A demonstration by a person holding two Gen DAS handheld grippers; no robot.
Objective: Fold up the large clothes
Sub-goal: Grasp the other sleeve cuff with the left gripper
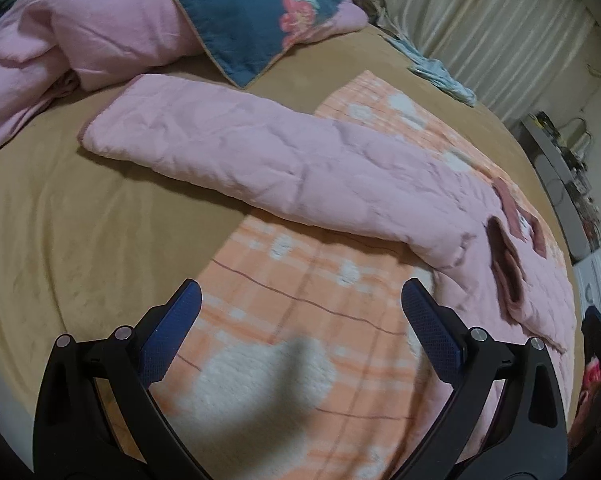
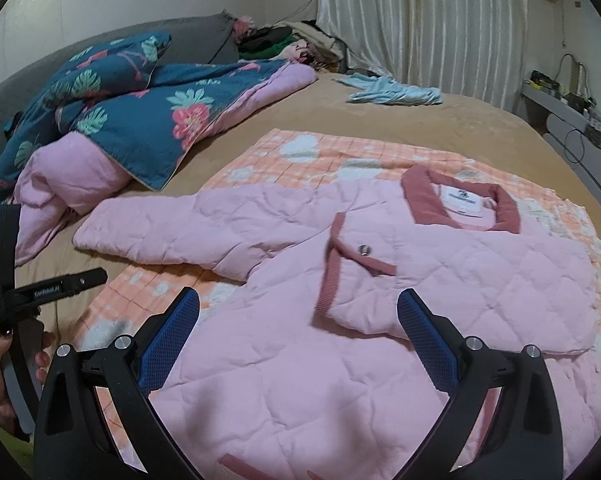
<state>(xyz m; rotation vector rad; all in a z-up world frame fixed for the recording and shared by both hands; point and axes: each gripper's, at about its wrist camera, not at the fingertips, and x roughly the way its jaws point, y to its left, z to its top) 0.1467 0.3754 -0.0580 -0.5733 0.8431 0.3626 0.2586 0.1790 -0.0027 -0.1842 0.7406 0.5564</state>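
Observation:
A pink quilted jacket [image 2: 440, 272] with a dark pink collar lies flat on an orange checked blanket [image 2: 308, 152] on the bed. Its left sleeve [image 1: 236, 160] stretches out over the tan sheet and also shows in the right wrist view [image 2: 172, 228]. My left gripper [image 1: 300, 300] is open and empty, hovering above the orange blanket [image 1: 300, 320] just below the sleeve. My right gripper [image 2: 298, 312] is open and empty above the jacket's front, near the dark pink placket and a snap button [image 2: 364, 249]. The left gripper's body also shows at the right wrist view's left edge.
A blue floral duvet with pink lining [image 2: 112, 120] is heaped at the head of the bed. A light blue garment [image 2: 392, 92] lies at the far side. The tan sheet [image 1: 80, 240] covers the bed. Curtains [image 2: 420, 20] and a cluttered shelf [image 2: 572, 108] stand beyond.

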